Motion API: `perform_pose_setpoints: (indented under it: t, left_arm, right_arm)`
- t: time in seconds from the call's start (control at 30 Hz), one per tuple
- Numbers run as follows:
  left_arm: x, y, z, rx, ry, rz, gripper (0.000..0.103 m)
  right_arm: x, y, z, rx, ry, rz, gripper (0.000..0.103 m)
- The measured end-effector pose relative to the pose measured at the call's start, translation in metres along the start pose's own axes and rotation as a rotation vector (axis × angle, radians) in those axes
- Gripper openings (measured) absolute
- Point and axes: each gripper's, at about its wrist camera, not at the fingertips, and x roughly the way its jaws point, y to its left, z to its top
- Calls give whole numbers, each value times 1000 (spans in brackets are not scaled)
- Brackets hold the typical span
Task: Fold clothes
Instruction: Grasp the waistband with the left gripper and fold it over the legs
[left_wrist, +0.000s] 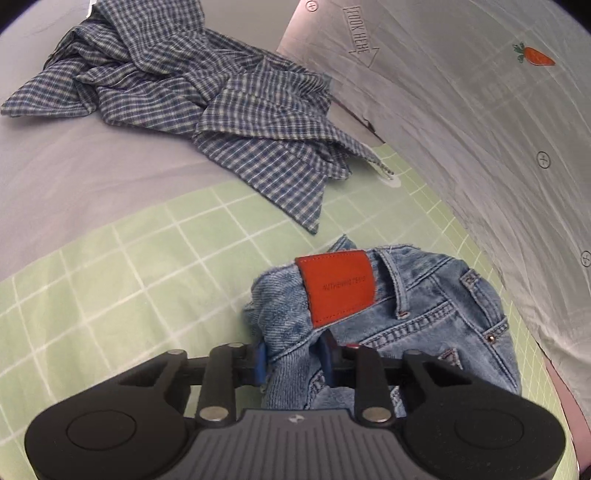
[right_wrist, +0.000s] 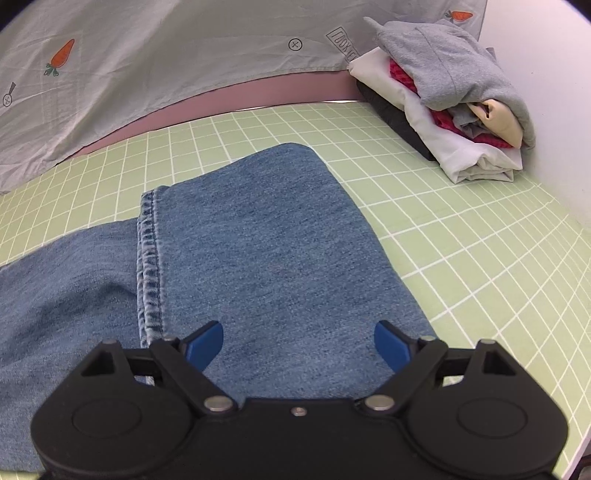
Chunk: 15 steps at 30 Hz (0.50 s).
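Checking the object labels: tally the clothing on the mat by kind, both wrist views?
Jeans: 1
Plaid shirt: 1
Stack of folded clothes: 1 (items inside cannot be counted)
Total: 3

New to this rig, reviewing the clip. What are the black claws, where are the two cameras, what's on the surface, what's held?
No robot: a person holds a two-finger gripper in each hand, each with a fisheye camera looking along its fingers. The left view shows the left gripper shut on the jeans at the waistband. The right view shows the right gripper open over a folded jeans leg. On the green grid sheet also lie a crumpled plaid shirt and a folded clothes pile.
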Motion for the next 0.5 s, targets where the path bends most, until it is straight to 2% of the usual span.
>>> perform_pose_setpoints:
  t: [0.13,0.23,0.3,0.4,0.5]
  left_arm:
    - [-24,-24,2,63,-81,-86,20]
    - [-51,-62,1,184,-149,-155,19]
    - [-69,-92,-5,272,-186,-213,11]
    - [-94,-140,-27,372,-206,-314,11]
    - [-111,-189,-65,487,-185,-427,11]
  right_arm:
    - [1,-9,-5,34,9,-7,89]
    - [0,-15,-5,53,-3,5,89]
    - [-1,-19,-3,63,-12,21,89]
    - [-2,-27,0,62,-22,46,89]
    - [-3,-35,0,46,-28,71,89]
